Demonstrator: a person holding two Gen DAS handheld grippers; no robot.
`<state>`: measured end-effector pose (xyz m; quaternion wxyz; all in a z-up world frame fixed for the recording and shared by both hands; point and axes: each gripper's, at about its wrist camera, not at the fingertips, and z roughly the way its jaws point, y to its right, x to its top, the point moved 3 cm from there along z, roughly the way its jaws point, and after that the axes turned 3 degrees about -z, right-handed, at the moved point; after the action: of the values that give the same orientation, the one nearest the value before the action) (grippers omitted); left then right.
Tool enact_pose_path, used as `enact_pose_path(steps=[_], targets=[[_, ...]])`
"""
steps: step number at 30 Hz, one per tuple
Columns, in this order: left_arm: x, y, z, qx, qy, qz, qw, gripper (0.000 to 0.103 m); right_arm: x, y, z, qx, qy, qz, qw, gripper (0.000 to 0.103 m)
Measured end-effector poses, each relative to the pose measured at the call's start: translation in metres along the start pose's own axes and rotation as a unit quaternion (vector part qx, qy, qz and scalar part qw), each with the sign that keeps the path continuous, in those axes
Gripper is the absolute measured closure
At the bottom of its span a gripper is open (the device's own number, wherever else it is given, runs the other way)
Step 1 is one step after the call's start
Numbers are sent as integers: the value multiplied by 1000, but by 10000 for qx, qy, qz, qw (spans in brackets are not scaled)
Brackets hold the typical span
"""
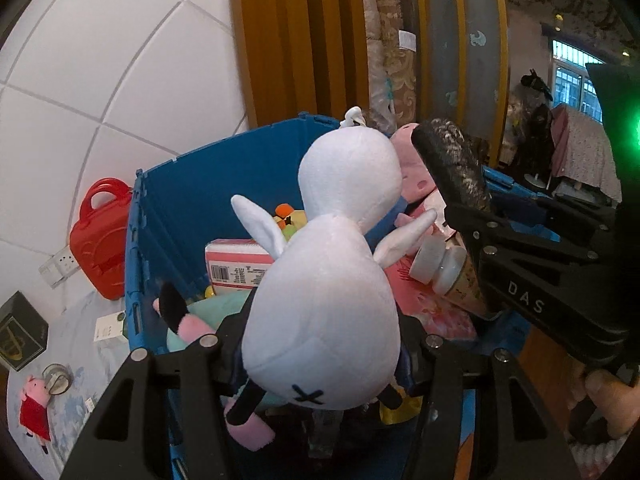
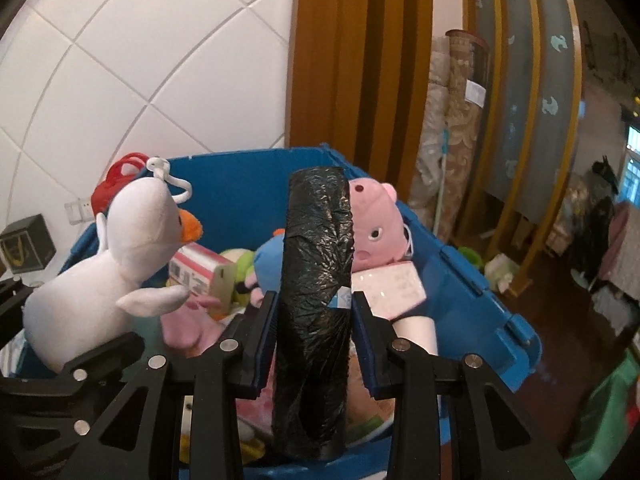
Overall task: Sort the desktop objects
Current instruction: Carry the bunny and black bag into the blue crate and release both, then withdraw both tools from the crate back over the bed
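Left tongs [image 1: 320, 344] clamping the white plush duck [image 1: 332, 280] and right tongs [image 2: 314, 340] clamping the black plastic-wrapped roll [image 2: 316, 280] hover over the crowded blue plastic crate [image 2: 480, 280], so either might bounce out.

Both wrist cameras look closely down along their fingers into the same blue bin [image 1: 224, 184].

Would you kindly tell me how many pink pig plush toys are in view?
2, perhaps more. One pink pig plush sits in the blue bin behind the black roll; a small pig in a red dress lies on the table outside. Other pink plush parts in the bin are unclear.
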<state>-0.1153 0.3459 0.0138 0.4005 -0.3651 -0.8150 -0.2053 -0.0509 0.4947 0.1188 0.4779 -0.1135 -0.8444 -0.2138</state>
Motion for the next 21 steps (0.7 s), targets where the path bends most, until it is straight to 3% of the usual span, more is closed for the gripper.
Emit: enact_pose_path(steps=[3,4,7,10,13,14,21], targets=[[-2,4,-1,47,-88,-36,9999,43,-4,5,6,38,-49,30,10000,68],[-2,5,0,72,-113,-28,9999,42,-4,7,9,231,23,-45,9997,68],[-2,7,-2,115,-117,-22,9999,23,-4,8,6,238,55,-51,9997,68],[-1,7,-6,157,-59,-17,9999,21,-4,8,4,219,65,-57,9997,50],[-1,1,-11,131,-27,-87,9999,21,-4,9,0,236,105,-35,9997,19],[-2,-1,-13,119,1,-121,9999,21,-4,10,-2,211,146,-26,9997,3],[-9,-34,-41,264,147,-393,9988,21,5,-2,-27,181,445,18,9988,0]])
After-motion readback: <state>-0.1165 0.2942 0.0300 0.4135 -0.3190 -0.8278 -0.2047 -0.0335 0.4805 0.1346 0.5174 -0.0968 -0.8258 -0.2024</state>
